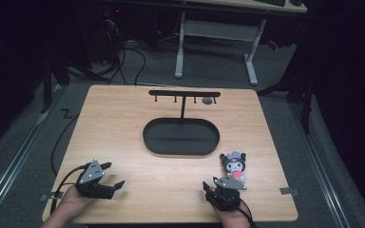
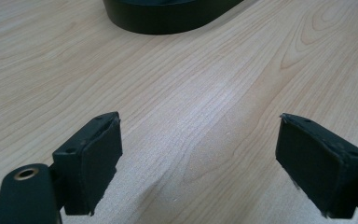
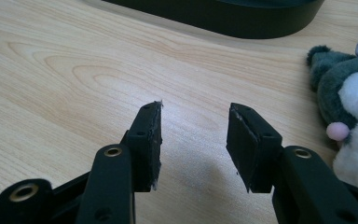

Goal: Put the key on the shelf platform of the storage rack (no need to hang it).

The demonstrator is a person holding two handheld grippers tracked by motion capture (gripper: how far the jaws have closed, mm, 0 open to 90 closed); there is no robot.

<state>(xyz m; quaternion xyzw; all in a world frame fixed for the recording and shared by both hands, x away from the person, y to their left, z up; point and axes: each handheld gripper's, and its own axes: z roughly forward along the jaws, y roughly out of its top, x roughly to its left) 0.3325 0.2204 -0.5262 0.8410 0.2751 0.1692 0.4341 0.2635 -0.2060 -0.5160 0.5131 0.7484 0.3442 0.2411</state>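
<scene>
Two grippers rested low near the black oval tray: left gripper jaws wide apart, right gripper part-open, both empty, plush toy just right of it, likely awaiting pickup.

Bare table ahead; plush toy beside right claw

Left gripper at 8 o'clock, held in left hand, fingers spread wide, pointing toward 3 o'clock, nothing between them. Right gripper at 5 o'clock, held in right hand, fingers partly apart, gap empty, pointing toward 12 o'clock.
</scene>
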